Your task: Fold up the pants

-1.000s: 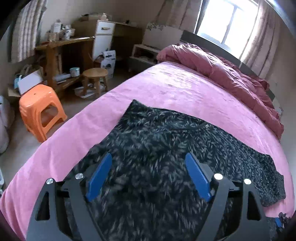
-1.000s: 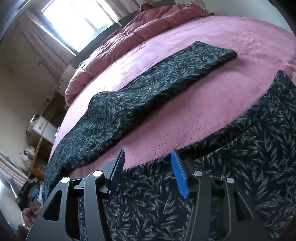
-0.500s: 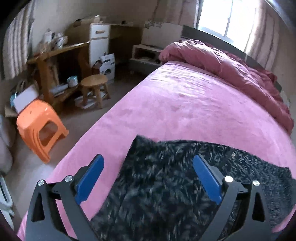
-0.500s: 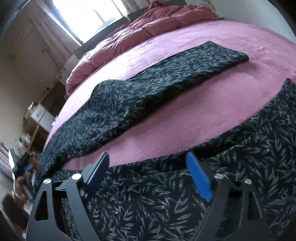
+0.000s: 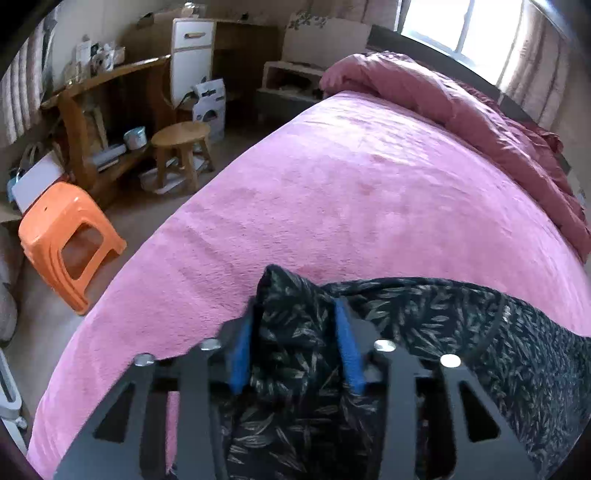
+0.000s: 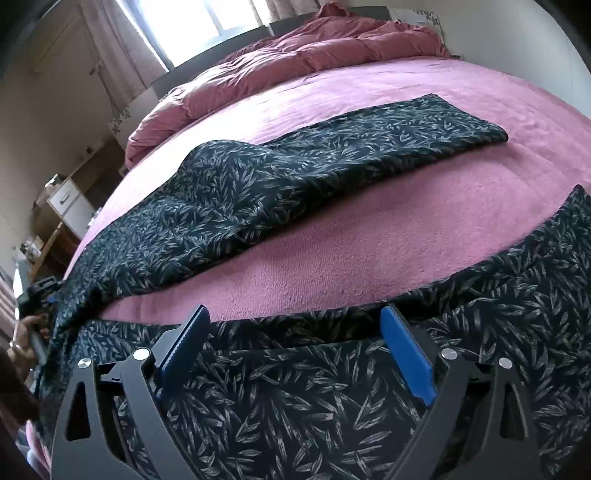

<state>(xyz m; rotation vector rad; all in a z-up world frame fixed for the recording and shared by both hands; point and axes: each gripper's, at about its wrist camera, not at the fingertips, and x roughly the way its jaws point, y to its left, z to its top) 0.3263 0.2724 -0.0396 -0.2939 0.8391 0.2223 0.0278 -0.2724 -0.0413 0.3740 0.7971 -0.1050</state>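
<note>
Pinching a corner of the pants (image 5: 295, 332), spread over the pink bed (image 5: 332, 192), the left gripper (image 5: 293, 317) has just been closed on cloth; the right gripper (image 6: 295, 339), just opened wide, should be closed on the leg edge so both are lifted together.

Place: a lived-in home bedroom.
Landmark: a bed (image 5: 369, 192) under a pink blanket is filling both views.
Head of bed: a rumpled reddish duvet (image 6: 295, 55) is lying there, a curtained window (image 5: 461, 33) glowing behind it.
Beside the bed: an orange plastic stool (image 5: 66, 236) and a round wooden stool (image 5: 181, 147) are standing on the floor.
Beyond the stools: a cluttered wooden desk (image 5: 110, 96) and a white cabinet (image 5: 192, 55) are standing by the wall.
</note>
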